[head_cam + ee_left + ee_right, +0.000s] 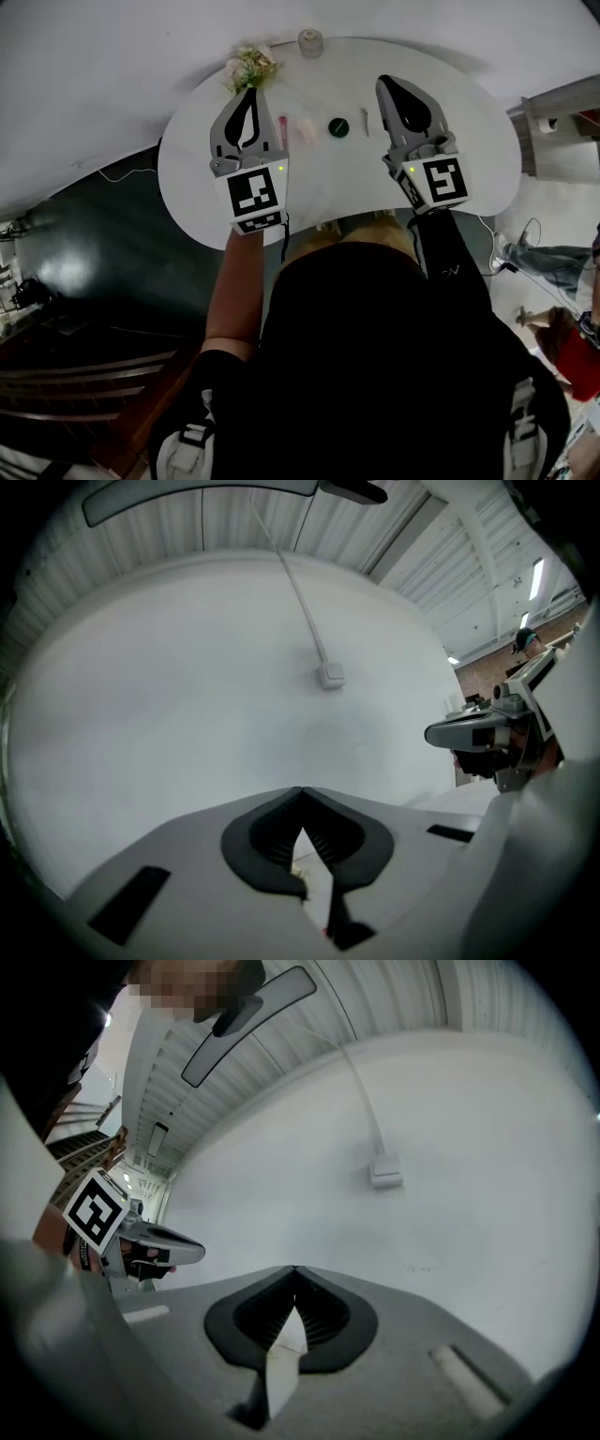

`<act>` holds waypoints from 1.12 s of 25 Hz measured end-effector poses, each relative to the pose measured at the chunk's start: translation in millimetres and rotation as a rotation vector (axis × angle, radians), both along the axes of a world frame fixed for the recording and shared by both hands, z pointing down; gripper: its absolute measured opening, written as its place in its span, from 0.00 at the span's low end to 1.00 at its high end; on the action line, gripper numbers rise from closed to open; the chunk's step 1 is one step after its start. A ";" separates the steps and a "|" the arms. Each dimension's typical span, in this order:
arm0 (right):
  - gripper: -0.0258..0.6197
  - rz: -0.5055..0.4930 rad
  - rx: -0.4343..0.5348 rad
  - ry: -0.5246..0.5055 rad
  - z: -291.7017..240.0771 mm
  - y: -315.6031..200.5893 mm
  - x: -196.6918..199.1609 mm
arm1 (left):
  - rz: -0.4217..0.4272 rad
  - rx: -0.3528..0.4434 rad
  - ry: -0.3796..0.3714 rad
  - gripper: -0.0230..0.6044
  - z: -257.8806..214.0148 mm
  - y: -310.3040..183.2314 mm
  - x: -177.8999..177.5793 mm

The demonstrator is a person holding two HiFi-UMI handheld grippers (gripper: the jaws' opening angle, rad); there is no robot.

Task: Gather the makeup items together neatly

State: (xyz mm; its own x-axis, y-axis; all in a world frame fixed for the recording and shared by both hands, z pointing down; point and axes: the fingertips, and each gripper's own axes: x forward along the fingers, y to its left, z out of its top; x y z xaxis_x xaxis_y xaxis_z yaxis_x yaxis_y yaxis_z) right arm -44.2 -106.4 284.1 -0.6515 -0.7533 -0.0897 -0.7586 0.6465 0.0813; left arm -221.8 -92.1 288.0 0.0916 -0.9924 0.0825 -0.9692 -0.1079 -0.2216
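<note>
I'm holding left gripper (251, 93) and right gripper (383, 83) pinched closed, both empty; descending like this, I'm risking knocking pink tube (281, 132) toward far edge of table (469, 178)

A bare industrial hall used as a workspace: ribbed white metal ceiling (234, 517) with strip lights (536, 574) at upper right, plain white wall (112, 75), rounded white table (487, 159), dark green floor (112, 244) at left.

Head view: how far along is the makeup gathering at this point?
Looks done: a pink tube, pale pink item, dark round item and thin stick lie in a close row mid-table. In hand: nothing; the left gripper and right gripper are shut, empty, above the table. Possibly left: the jar at the far edge, apart from the row.
</note>
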 end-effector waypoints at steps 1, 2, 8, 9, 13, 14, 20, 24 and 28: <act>0.04 -0.001 0.006 -0.001 -0.6 1.0 -1.4 | -0.001 -0.001 0.006 0.05 0.3 0.5 -2.0; 0.04 0.000 0.011 -0.003 -1.5 1.5 -2.2 | 0.000 -0.002 0.012 0.05 0.7 0.7 -3.6; 0.04 0.021 0.011 0.002 -1.7 -1.1 -1.6 | 0.013 -0.008 0.026 0.05 2.1 -0.9 -5.9; 0.04 0.020 0.012 0.006 -1.8 -0.7 -1.9 | 0.016 -0.008 0.027 0.05 2.2 -1.0 -5.2; 0.04 0.020 0.011 0.000 -2.4 0.4 -1.2 | 0.020 -0.008 0.033 0.05 1.9 -0.9 -3.2; 0.04 0.020 0.011 0.000 -2.3 0.4 -0.6 | 0.020 -0.007 0.033 0.05 1.8 -1.1 -3.0; 0.04 0.028 0.007 0.007 -2.0 -0.1 2.2 | 0.023 -0.013 0.038 0.05 4.3 -1.6 -0.9; 0.04 0.024 0.011 0.006 -2.4 -0.1 2.3 | 0.025 -0.016 0.038 0.05 5.5 -2.3 0.9; 0.04 0.028 0.009 0.003 -2.1 0.1 3.3 | 0.028 -0.015 0.036 0.05 4.7 -2.4 2.3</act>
